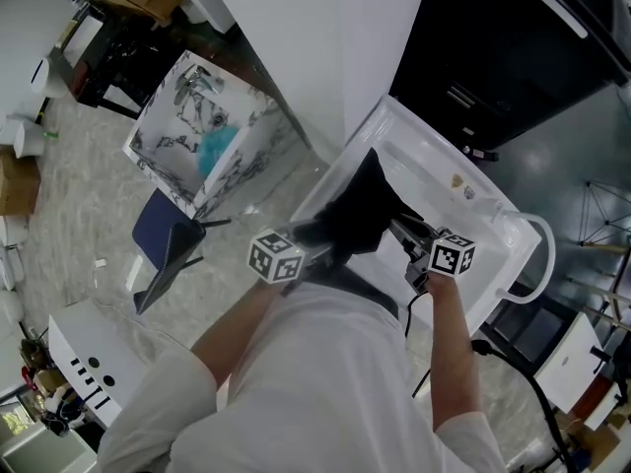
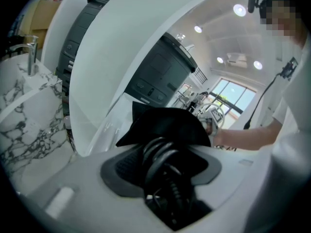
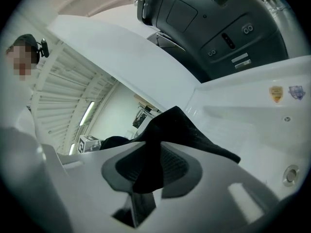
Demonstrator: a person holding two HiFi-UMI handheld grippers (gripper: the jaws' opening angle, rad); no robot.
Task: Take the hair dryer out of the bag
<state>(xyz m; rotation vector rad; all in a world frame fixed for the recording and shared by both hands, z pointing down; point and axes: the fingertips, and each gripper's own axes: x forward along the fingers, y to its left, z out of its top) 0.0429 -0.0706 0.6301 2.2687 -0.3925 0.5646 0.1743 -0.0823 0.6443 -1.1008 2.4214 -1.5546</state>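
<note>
A black fabric bag (image 1: 360, 210) hangs between my two grippers above a white tub (image 1: 439, 151). In the left gripper view, loops of coiled black cord (image 2: 160, 154) sit between the jaws of my left gripper (image 2: 167, 171), with the bag (image 2: 167, 125) peaking just beyond them. My left gripper (image 1: 320, 249) meets the bag's lower left edge in the head view. My right gripper (image 3: 150, 171) is shut on a fold of the bag (image 3: 182, 130), and it (image 1: 409, 235) holds the bag's right side. The hair dryer's body is hidden.
A marbled white washbasin (image 1: 197, 131) with a tap stands to the left. A large black appliance (image 1: 513, 47) stands behind the tub. A dark blue seat (image 1: 163, 235) lies on the floor at lower left. A black cable (image 1: 513, 363) trails at the right.
</note>
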